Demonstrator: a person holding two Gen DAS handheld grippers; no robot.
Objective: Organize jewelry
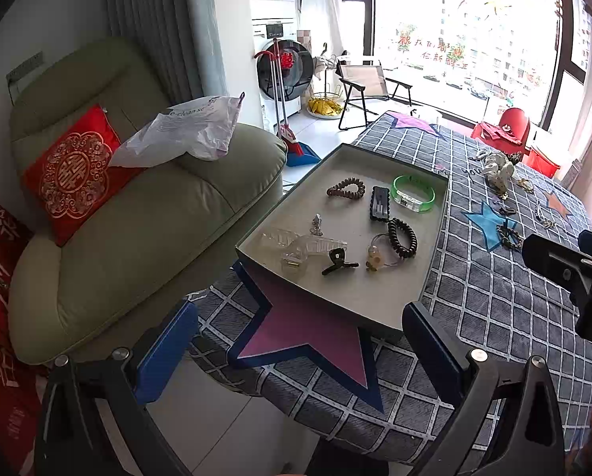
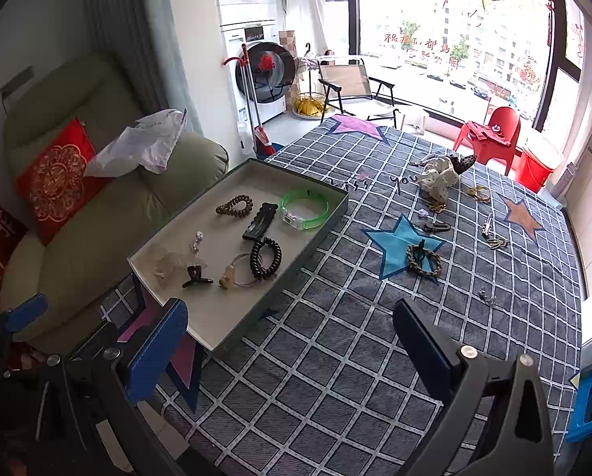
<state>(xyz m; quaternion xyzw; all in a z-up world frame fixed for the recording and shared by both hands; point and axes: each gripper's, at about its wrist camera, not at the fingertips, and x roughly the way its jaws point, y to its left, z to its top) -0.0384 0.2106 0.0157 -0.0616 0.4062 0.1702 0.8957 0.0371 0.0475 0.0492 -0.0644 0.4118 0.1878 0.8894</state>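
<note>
Grey shallow cardboard tray [image 2: 337, 214] is sitting at the left edge of the table, on the grey checked cloth with star patches [image 2: 335, 337], and it's roughly half filled. Inside: green translucent bangle [image 2: 304, 208], brown spiral hair tie [image 2: 234, 205], black rectangular hair clip [image 2: 260, 221], black spiral hair tie [image 2: 265, 258], small black claw clip [image 2: 196, 275], clear plastic claw clip [image 1: 296, 242], a pale charm on a thin loop [image 2: 232, 273] and a small silver pendant [image 2: 198, 237].

Still lying loose on the cloth, right of the tray: braided dark bracelet [image 2: 423, 261] on the blue star, cream dotted fabric scrunchie [image 2: 441, 176] far side, gold-coloured chain [image 2: 479, 192], small dark clip [image 2: 435, 227], silver-and-gold bits [image 2: 492, 238], and one tiny metal piece [image 2: 486, 297] nearest the right claw. Judging by that, sorting is about halfway; six or so items remaining.

Right claw [image 2: 296, 357] is hovering above the cloth beside the tray's near corner, jaws spread wide, carrying nothing, pointing toward the loose pile. Left claw [image 1: 300, 341] is hanging off the table's near-left edge, aimed at the tray, jaws wide apart too, nothing between them. Neither is touching any jewelry.
</note>
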